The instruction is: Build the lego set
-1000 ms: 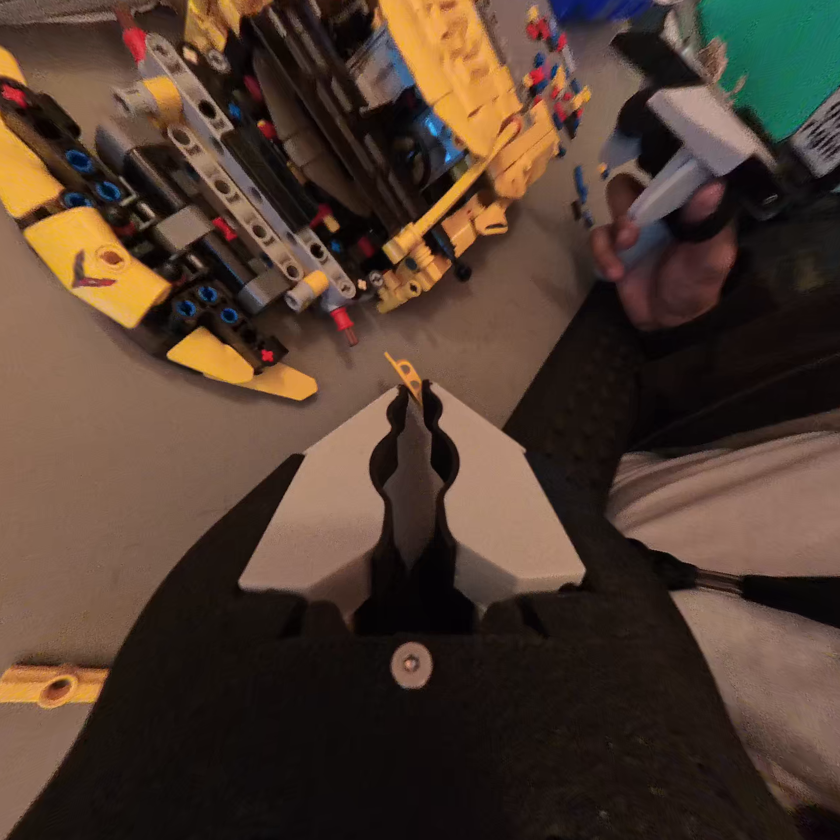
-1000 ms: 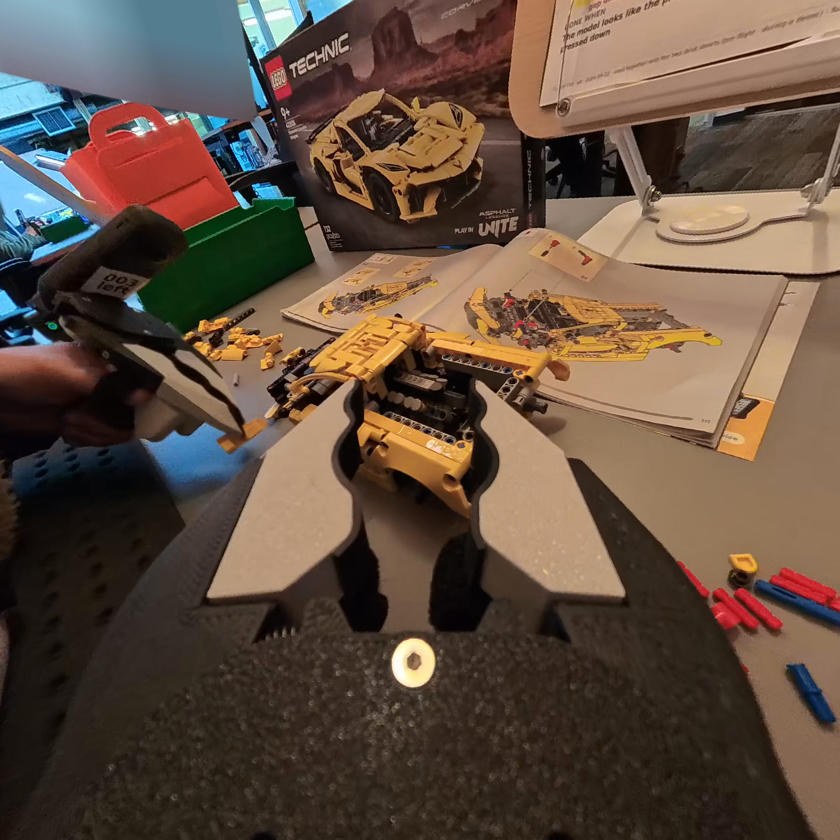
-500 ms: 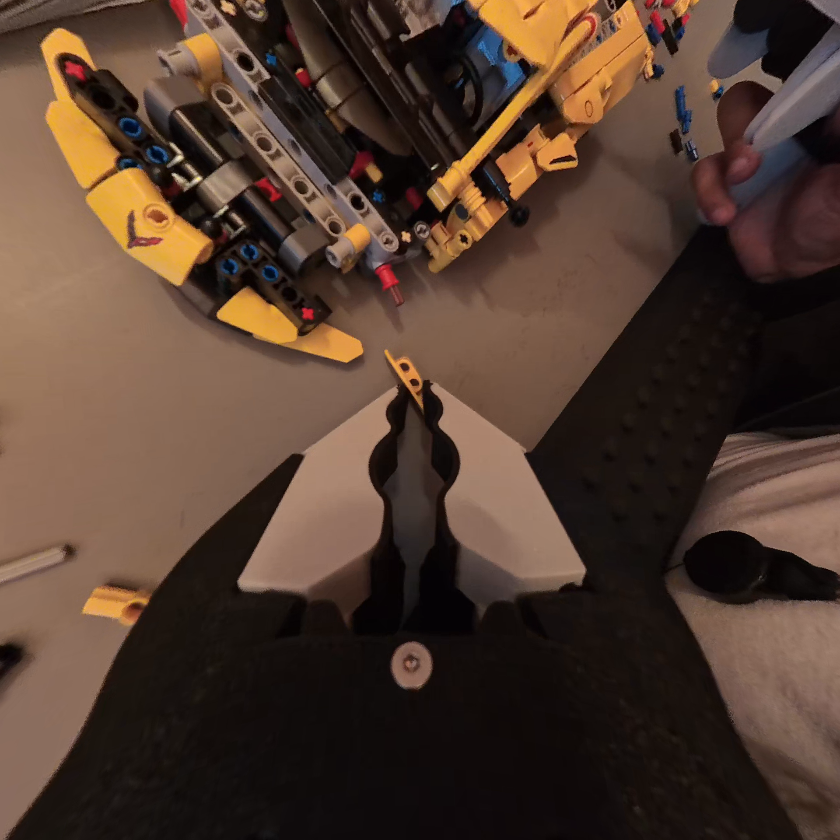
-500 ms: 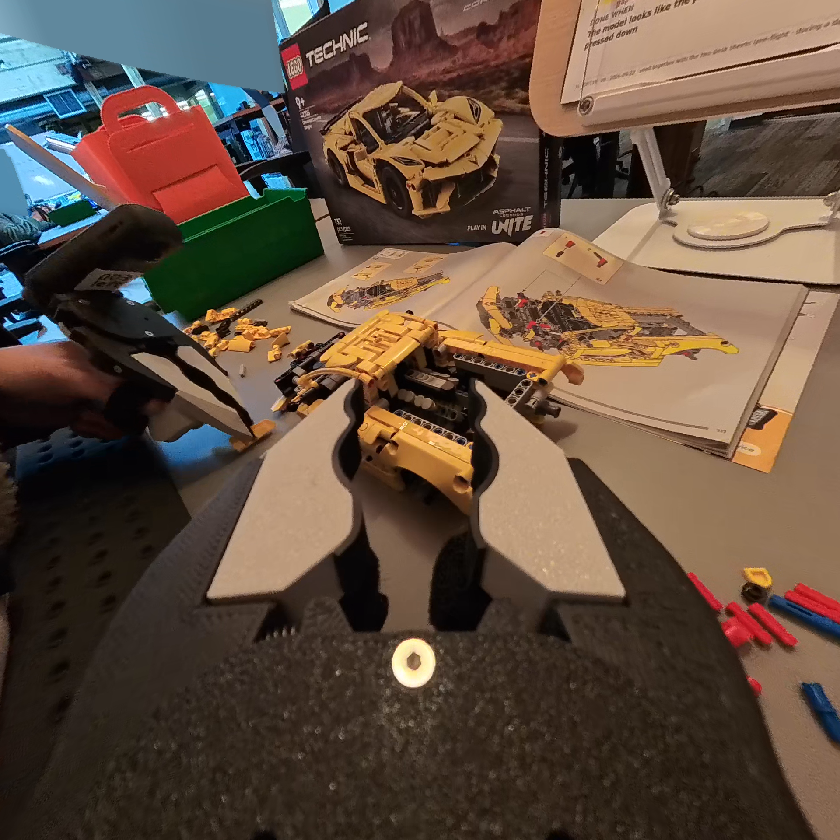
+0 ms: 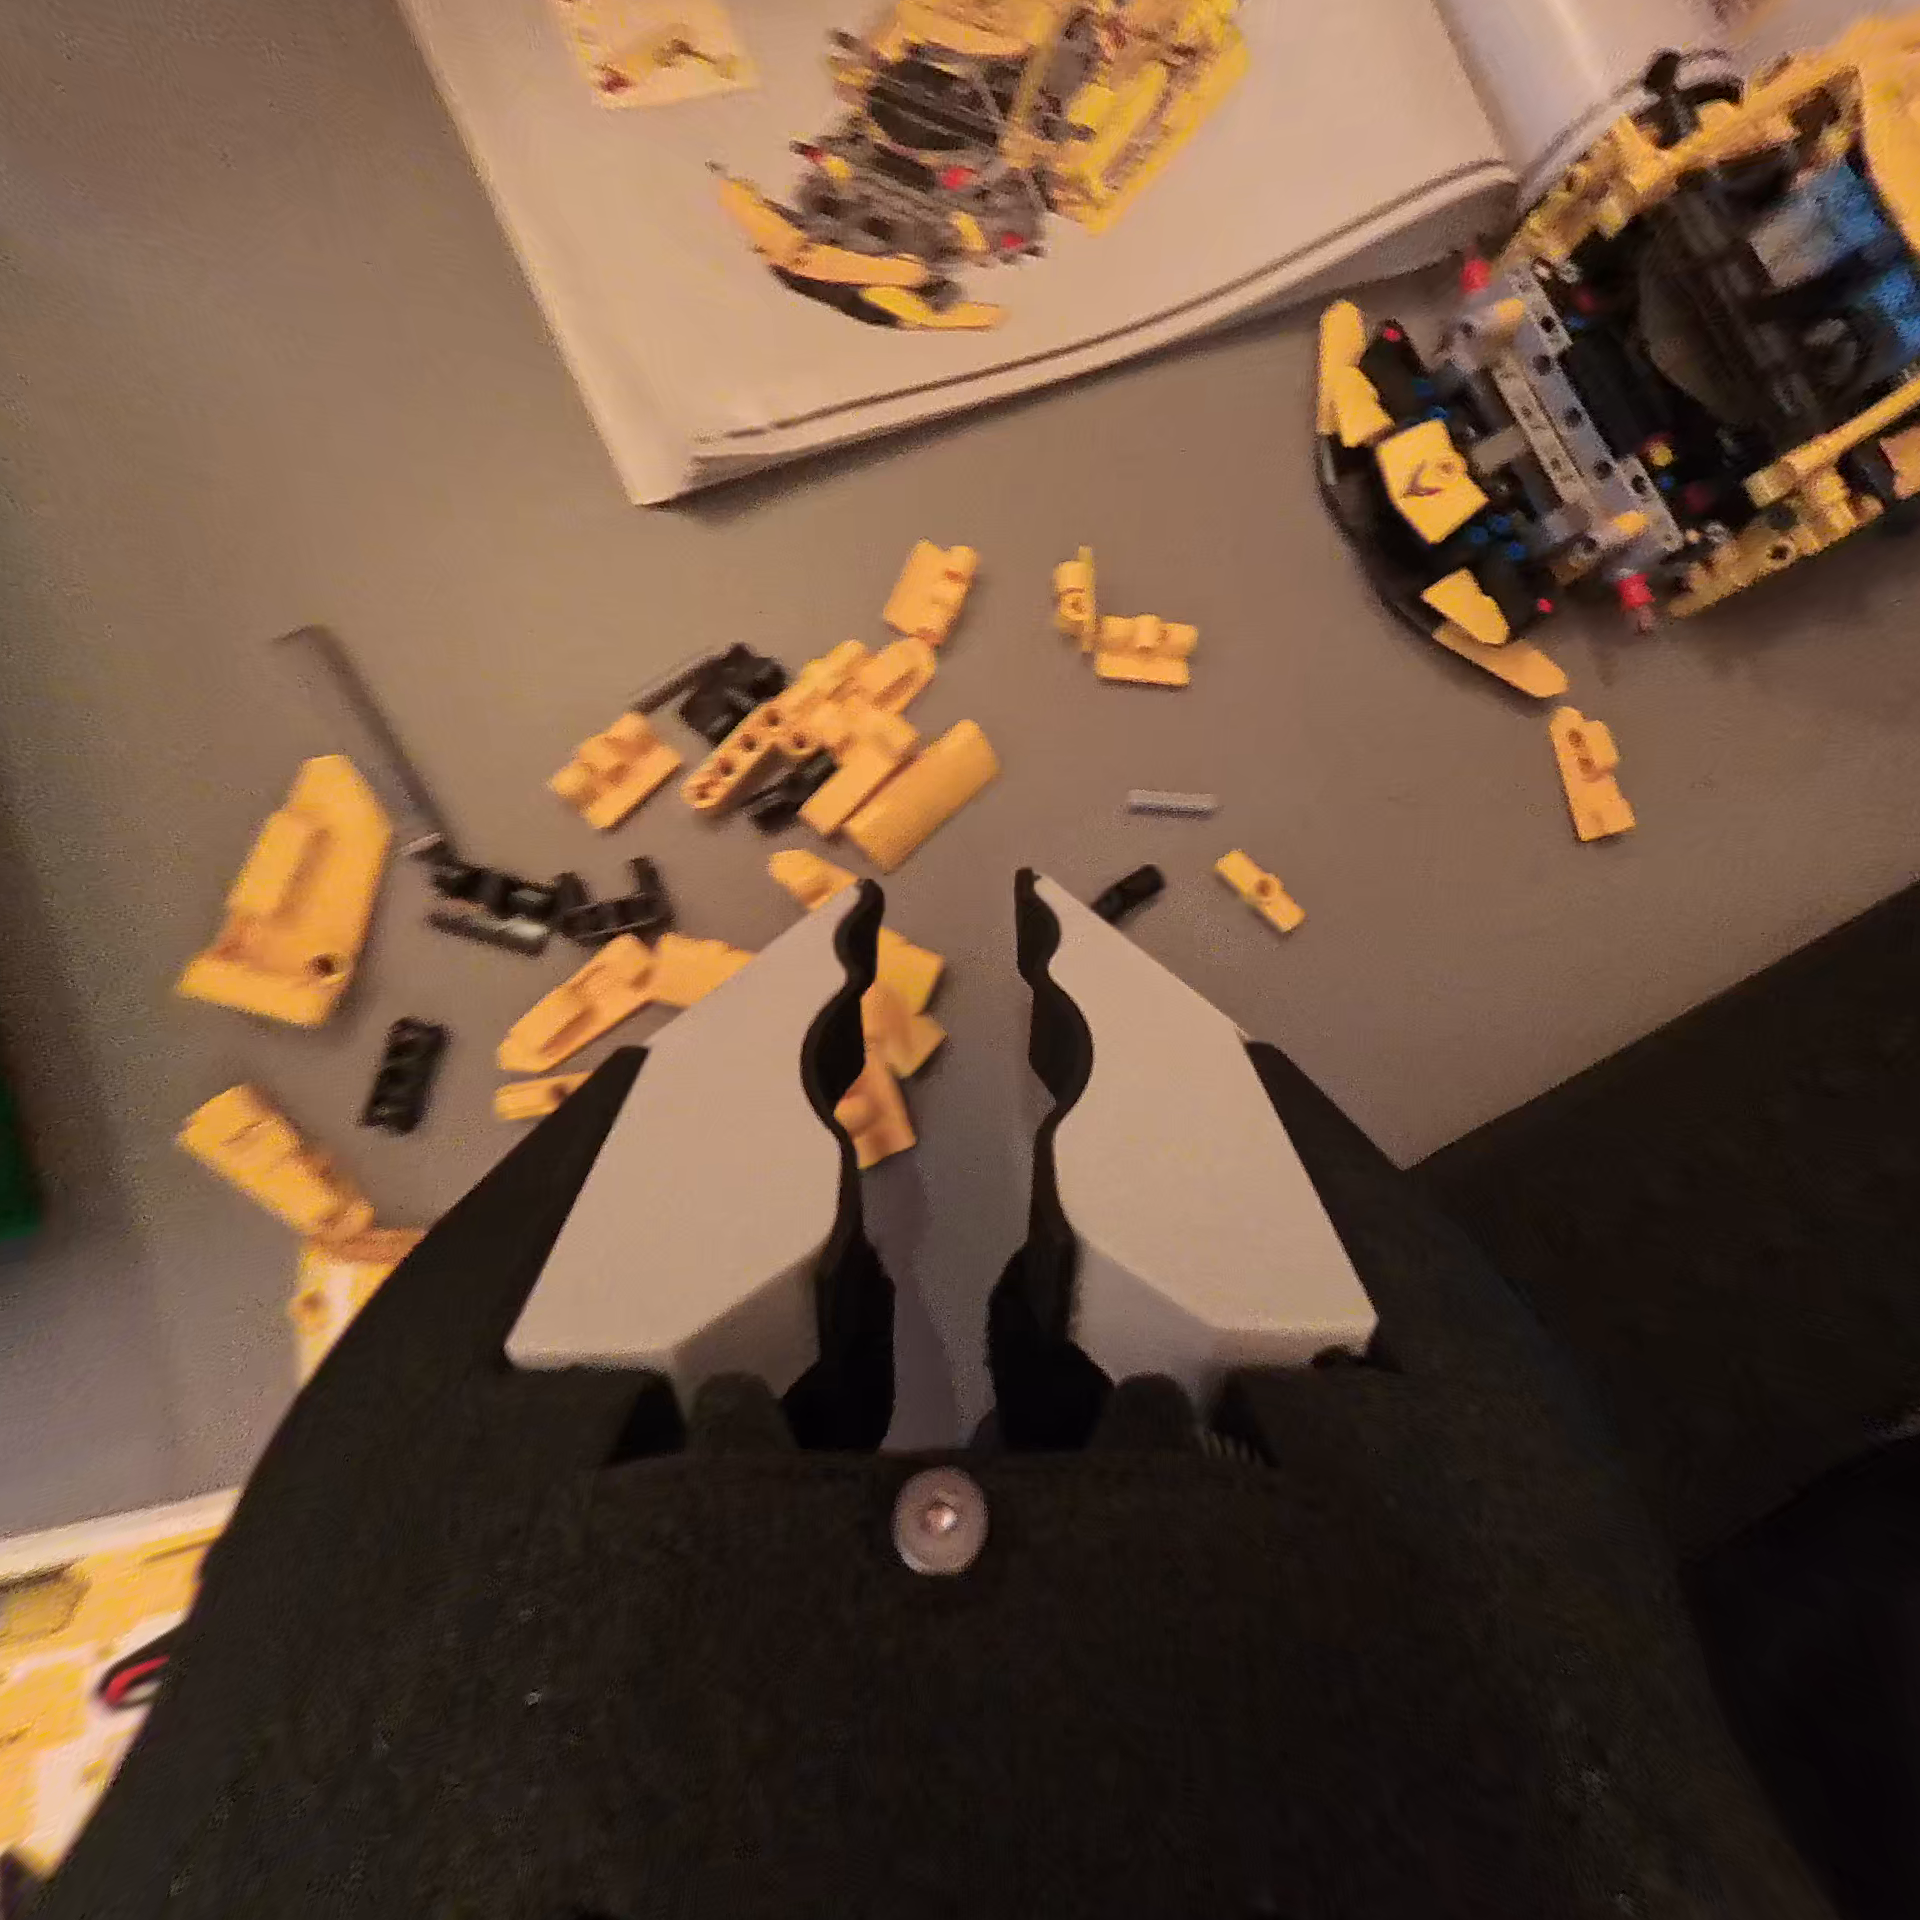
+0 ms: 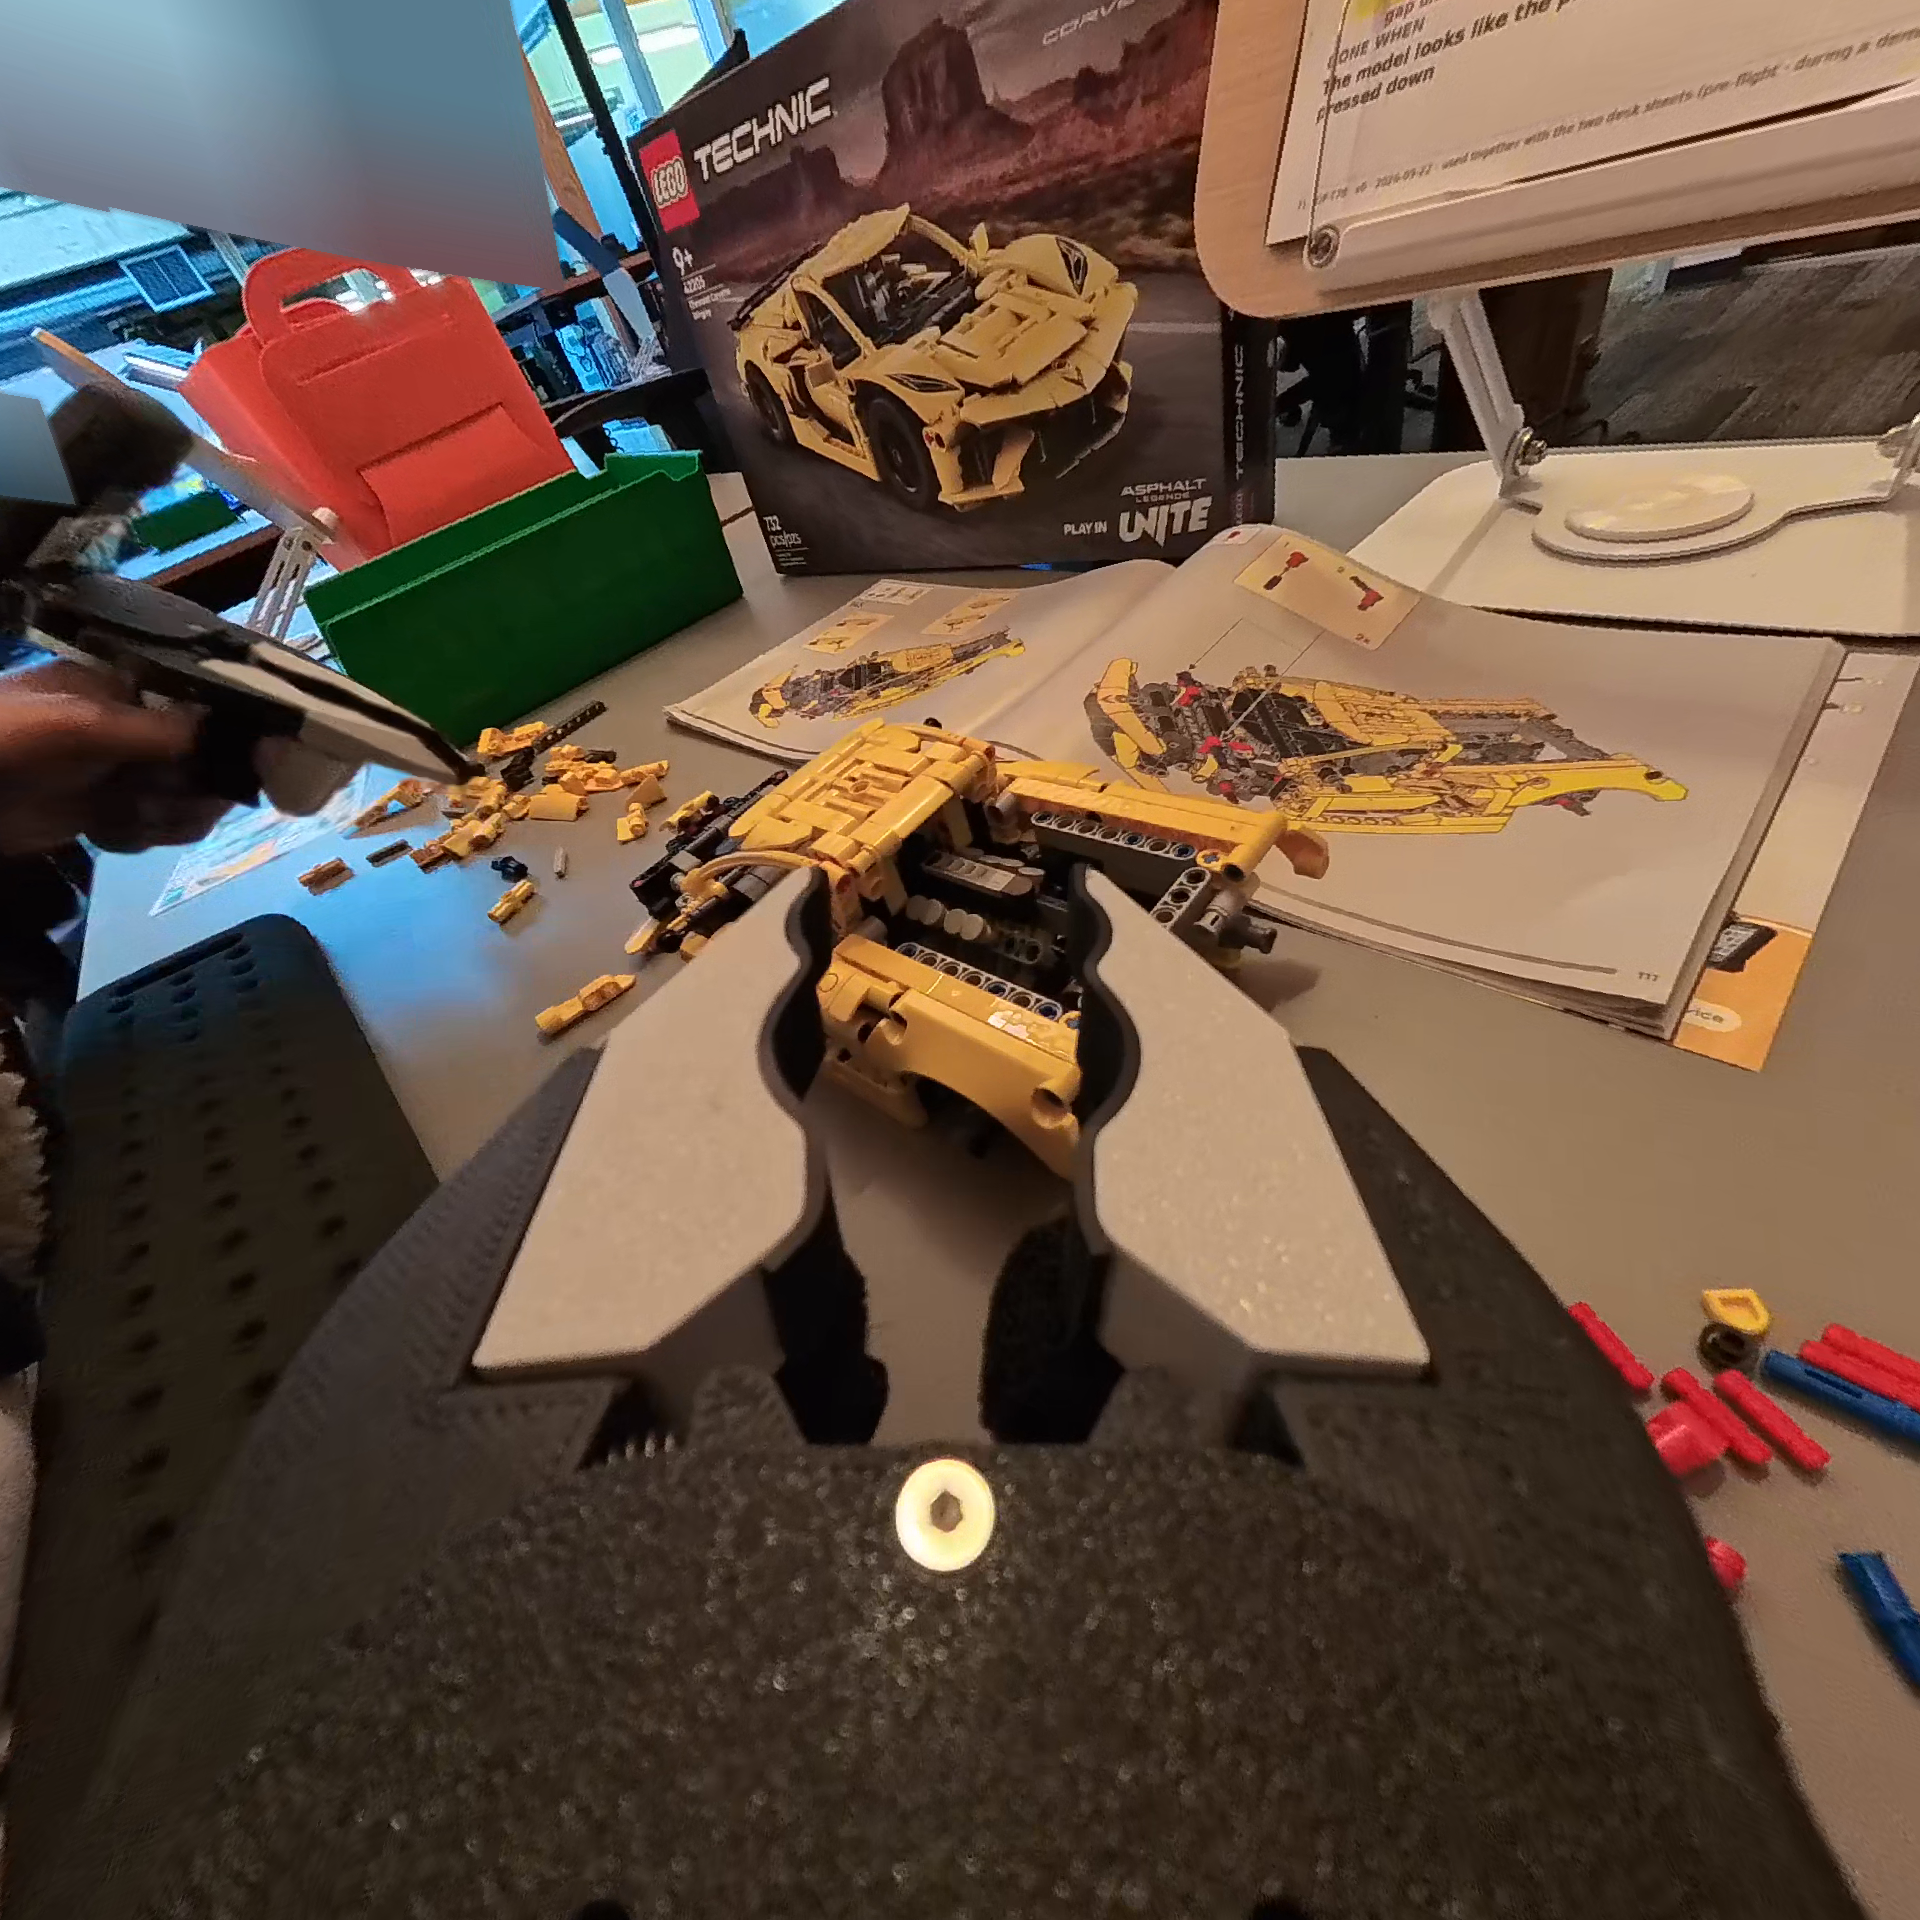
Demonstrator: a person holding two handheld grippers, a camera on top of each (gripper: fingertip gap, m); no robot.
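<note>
— What were the grippers doing?
— The left gripper hung over loose yellow pieces, jaws parted and empty. The right gripper had wide, empty jaws just before the half-built yellow car, mid-desk beside the open instruction booklet.

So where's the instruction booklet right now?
The instruction booklet lies open on the grey table, right of centre in the right wrist view, just behind the half-built yellow car and in front of the set's box.

My left gripper view is motion-blurred, so the loose yellow pieces smear together. My fingers hide several. The half-built car runs off the right edge.
</note>
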